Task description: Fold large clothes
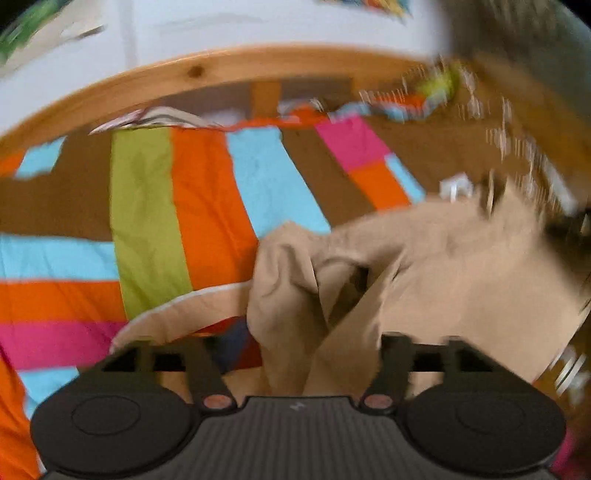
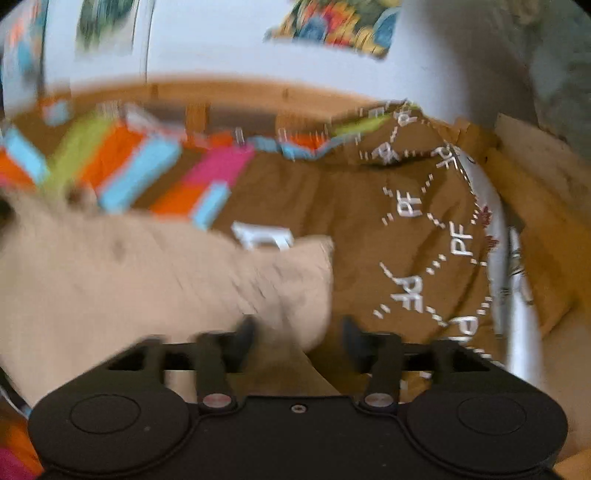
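Beige garment lies bunched on the striped bedspread of a wooden-framed bed. Left hand-held gripper pinches a fold of it; right hand-held gripper stands spread around its corner.

The garment lies on the bedcover, bunched at the near edge. Its left part rises between the left gripper fingers; its right corner sits between the right gripper fingers. The headboard runs along the far side, the wall behind it.
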Demonstrator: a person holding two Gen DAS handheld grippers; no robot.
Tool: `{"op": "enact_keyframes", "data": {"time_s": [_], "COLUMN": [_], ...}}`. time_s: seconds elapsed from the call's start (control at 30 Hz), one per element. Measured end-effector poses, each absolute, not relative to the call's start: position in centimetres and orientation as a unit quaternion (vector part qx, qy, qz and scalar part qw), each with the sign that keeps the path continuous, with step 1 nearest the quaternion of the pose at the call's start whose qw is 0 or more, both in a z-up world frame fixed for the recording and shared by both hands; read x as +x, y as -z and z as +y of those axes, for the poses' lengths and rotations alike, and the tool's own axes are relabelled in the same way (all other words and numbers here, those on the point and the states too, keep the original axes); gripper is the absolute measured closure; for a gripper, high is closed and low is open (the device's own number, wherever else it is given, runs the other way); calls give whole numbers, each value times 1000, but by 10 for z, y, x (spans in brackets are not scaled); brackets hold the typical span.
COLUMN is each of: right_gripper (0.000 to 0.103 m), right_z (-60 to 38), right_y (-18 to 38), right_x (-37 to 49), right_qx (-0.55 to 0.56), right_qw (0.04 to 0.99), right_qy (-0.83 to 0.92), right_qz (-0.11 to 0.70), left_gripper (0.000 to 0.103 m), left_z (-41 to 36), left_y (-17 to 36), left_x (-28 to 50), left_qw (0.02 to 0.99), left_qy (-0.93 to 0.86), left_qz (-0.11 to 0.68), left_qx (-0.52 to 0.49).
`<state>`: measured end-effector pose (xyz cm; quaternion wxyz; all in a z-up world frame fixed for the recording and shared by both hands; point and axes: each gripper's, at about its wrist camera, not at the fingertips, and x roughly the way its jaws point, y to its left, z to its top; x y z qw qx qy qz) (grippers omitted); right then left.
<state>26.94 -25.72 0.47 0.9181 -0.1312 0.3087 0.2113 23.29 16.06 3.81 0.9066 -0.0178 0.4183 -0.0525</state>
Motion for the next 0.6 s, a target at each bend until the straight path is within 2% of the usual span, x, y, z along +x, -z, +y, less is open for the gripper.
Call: {"op": "enact_keyframes", "data": {"time_s": [0.03,0.07,0.13,0.27,0.4,0.5,0.6], "right_gripper": [21,18,16,1,1,1,8], "right_z": [-259,-262,-265,-284,-308,-312,-300], "right_y": [-9,-13,-19,-31,-21,-2,13], "right_x": [266,262,254,230,191,180,185], "right_qx": [-112,-94,-70,-7,-10,-75,-148], "right_qw": [922,925,929,942,952,943,931], "right_qy": [-224,-238,-250,-242,-212,-202,-192], "right_qz": [296,282,266,232,223,253,274], "left_gripper": [4,2,1,1,1,1,1], "left_z": [169,178,199,221,205,177,146], "left_y": [-41,-44,-52,-65,-64,-50,-27], "left_x": [226,220,208,183,144,116,97], "left_qw": [914,920,924,929,937,932,926], "left_qy": [50,44,39,19,41,78,95], "left_qz": [401,383,358,326,320,343,365], "left_qx": [-41,-67,-128,-176,-137,-86,-31]}}
